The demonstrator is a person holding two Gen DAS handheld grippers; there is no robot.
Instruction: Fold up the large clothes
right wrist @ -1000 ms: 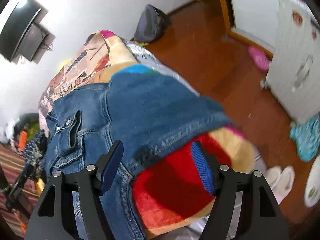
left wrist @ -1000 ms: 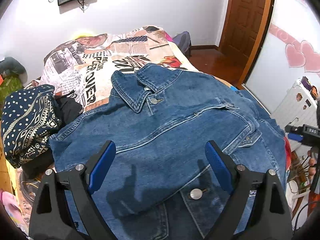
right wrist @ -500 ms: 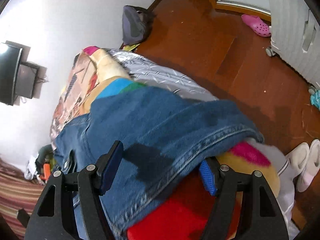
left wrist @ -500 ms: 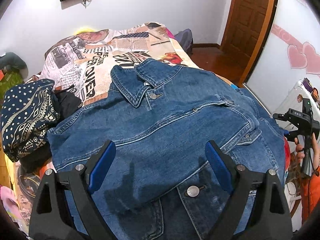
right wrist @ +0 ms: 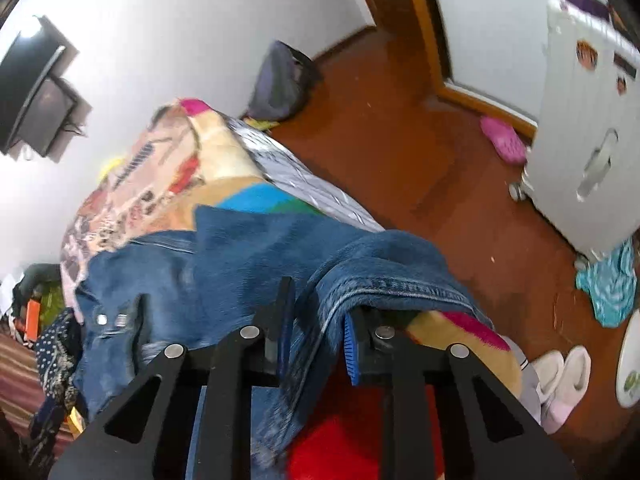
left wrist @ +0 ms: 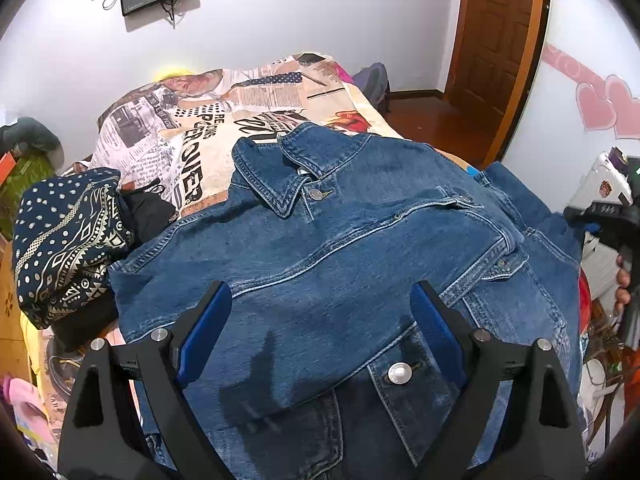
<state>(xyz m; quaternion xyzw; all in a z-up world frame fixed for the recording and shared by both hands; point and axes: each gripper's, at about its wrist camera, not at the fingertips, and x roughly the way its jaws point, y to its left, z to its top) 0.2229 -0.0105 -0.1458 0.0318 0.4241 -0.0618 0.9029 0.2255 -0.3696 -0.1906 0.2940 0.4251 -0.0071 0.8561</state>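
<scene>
A blue denim jacket (left wrist: 340,248) lies front up on the bed, collar toward the far wall, its left sleeve folded across the chest. My left gripper (left wrist: 320,328) is open and empty, hovering above the jacket's lower front. In the right wrist view my right gripper (right wrist: 316,336) is shut on the jacket's right sleeve (right wrist: 384,276) at the bed's right edge, with the denim bunched between the blue pads. The right gripper also shows at the far right of the left wrist view (left wrist: 616,220).
The bed (left wrist: 224,128) has a newspaper-print cover. A navy patterned garment (left wrist: 64,240) lies piled at the jacket's left. The red-brown wood floor (right wrist: 400,140) holds a pink slipper (right wrist: 504,140), white slippers (right wrist: 560,376), a grey bag (right wrist: 280,80) and a white cabinet (right wrist: 592,120).
My right gripper has closed on the jacket sleeve at the bed edge; it was open around it. My left gripper has stayed open above the jacket.
</scene>
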